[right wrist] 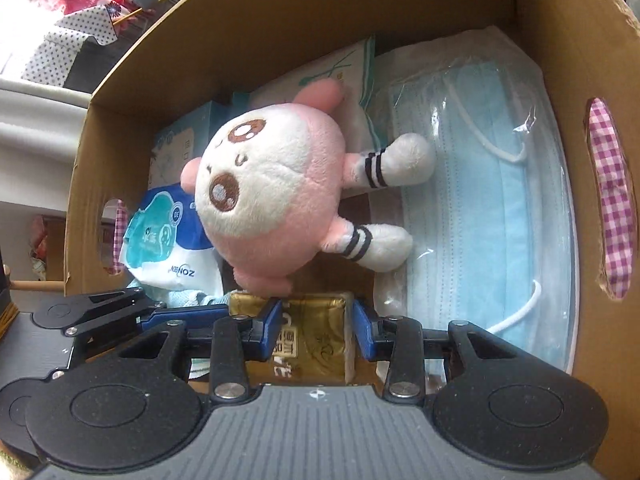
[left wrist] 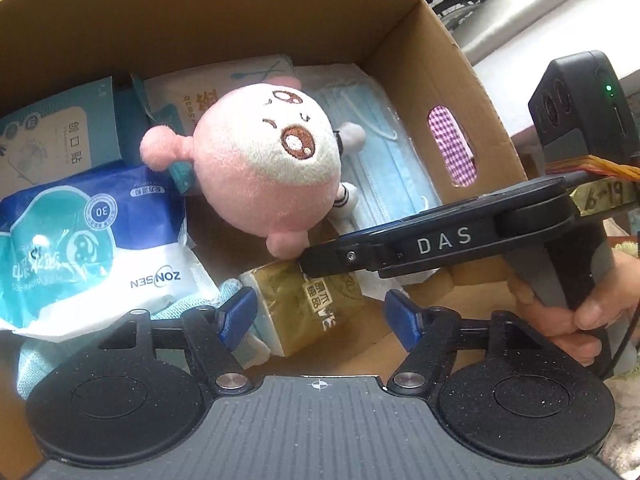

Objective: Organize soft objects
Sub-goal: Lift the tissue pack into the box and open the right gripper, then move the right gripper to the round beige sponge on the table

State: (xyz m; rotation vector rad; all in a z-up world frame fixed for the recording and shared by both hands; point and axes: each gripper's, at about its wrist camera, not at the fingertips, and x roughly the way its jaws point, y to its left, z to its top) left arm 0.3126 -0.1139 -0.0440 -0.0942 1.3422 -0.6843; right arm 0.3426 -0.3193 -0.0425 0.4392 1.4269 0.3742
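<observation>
box (right wrist: 280,20) nearly packed
right tool (right wrist: 316,330) clamps gold tissue pack (right wrist: 316,344) below plush (right wrist: 260,196); left tool (left wrist: 318,316) gapes empty.

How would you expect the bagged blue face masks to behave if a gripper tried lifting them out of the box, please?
The pack of face masks would probably sag, since it is a thin flat stack. Its glossy, crinkled wrap looks slippery, so the fingers may slide. It is likely light, and the plush toy overlapping one edge might shift.
</observation>
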